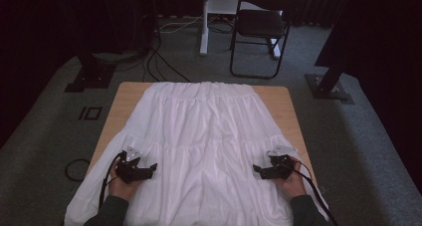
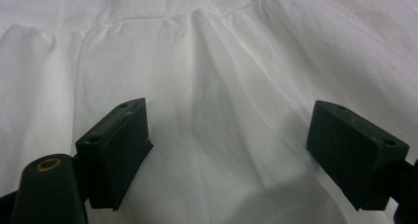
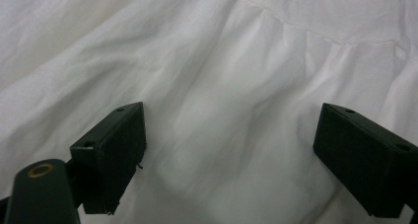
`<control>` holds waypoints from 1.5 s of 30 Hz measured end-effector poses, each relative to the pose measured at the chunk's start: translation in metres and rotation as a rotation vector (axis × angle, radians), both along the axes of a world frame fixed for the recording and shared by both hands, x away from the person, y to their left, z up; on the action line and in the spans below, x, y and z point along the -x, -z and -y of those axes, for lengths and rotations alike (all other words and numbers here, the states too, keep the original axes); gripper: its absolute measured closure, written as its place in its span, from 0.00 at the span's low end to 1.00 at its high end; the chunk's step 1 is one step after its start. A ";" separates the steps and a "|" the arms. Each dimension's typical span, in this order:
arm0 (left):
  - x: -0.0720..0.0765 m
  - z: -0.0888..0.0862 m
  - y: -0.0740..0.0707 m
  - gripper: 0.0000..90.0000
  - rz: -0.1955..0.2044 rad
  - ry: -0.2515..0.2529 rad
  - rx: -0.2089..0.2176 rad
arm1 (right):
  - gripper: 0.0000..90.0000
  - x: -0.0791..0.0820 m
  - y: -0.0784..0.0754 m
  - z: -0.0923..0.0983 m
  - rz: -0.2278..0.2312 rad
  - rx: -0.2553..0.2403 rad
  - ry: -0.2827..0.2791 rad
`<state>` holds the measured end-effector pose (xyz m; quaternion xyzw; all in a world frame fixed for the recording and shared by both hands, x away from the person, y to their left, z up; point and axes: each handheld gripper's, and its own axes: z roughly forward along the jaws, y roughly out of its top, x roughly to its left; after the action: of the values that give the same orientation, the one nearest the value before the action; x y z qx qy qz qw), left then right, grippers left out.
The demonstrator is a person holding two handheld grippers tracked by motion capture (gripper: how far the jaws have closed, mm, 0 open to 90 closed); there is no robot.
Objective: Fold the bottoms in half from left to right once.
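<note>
A white tiered skirt (image 1: 199, 136) lies spread flat over the wooden table (image 1: 123, 94), its gathered waistband at the far edge and its wide hem hanging over the near edge. My left gripper (image 1: 151, 169) hovers over the skirt's lower left part, pointing inward, jaws wide apart. My right gripper (image 1: 257, 170) mirrors it over the lower right part. In the left gripper view the left gripper (image 2: 226, 135) stands open above wrinkled white cloth (image 2: 207, 61), nothing between the pads. In the right gripper view the right gripper (image 3: 229, 137) is likewise open over the cloth (image 3: 222, 56).
A black folding chair (image 1: 261, 24) and a white stand leg (image 1: 203, 22) are on the carpet beyond the table. Black frame feet (image 1: 89, 76) (image 1: 328, 86) sit at either far corner, with cables on the floor at the left.
</note>
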<state>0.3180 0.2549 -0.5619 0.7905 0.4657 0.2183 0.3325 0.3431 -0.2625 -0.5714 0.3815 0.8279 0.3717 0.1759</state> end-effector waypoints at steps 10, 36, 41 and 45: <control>0.000 0.000 0.000 0.19 0.002 -0.007 0.002 | 0.14 0.000 0.000 0.000 0.000 -0.001 0.004; 0.020 -0.106 -0.034 0.18 0.017 -0.262 -0.059 | 0.11 0.001 0.000 -0.001 -0.006 0.002 0.015; 0.025 -0.126 -0.016 0.16 -0.044 -0.278 -0.029 | 0.11 0.001 0.000 -0.001 -0.006 0.002 0.015; 0.026 -0.127 -0.007 0.16 -0.076 -0.265 -0.004 | 0.11 0.001 0.000 -0.001 -0.006 0.002 0.015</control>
<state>0.2916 0.3819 -0.5549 0.7306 0.5777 0.2312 0.2811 0.3419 -0.2617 -0.5715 0.3884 0.8260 0.3684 0.1766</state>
